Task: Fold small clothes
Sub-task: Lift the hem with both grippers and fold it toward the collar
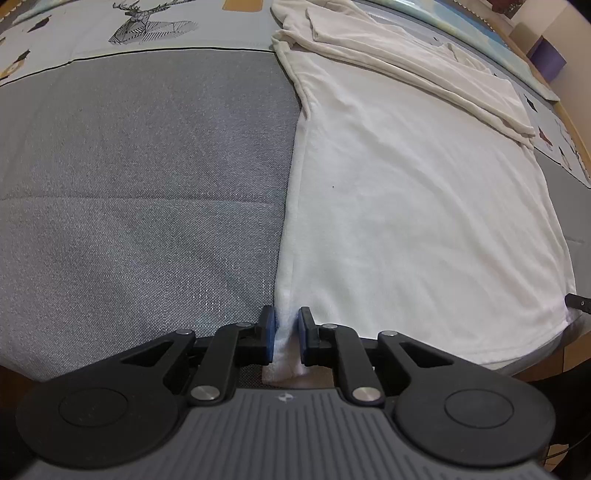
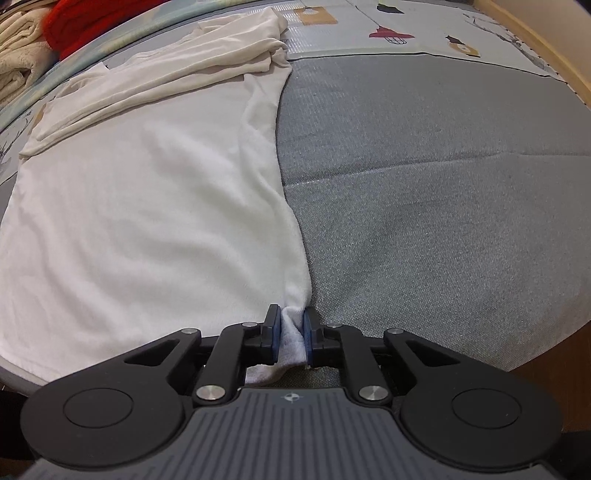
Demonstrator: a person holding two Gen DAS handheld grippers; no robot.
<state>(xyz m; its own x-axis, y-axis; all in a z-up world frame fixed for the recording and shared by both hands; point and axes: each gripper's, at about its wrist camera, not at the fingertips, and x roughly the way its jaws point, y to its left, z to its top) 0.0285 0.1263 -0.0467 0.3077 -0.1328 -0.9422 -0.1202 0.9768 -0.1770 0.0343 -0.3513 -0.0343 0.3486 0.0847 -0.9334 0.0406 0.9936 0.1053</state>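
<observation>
Now both tools steeply nose-down: L tool & R tool each clamped on white shirt hem corner.

A grey woven mat carries 1 white shirt spread flat.

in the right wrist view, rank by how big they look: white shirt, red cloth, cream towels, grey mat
1-2. White shirt and grey mat: look alike, unsure.
3-4. Red cloth and cream towels: both small, cut off by the frame edge, so unranked.
</observation>
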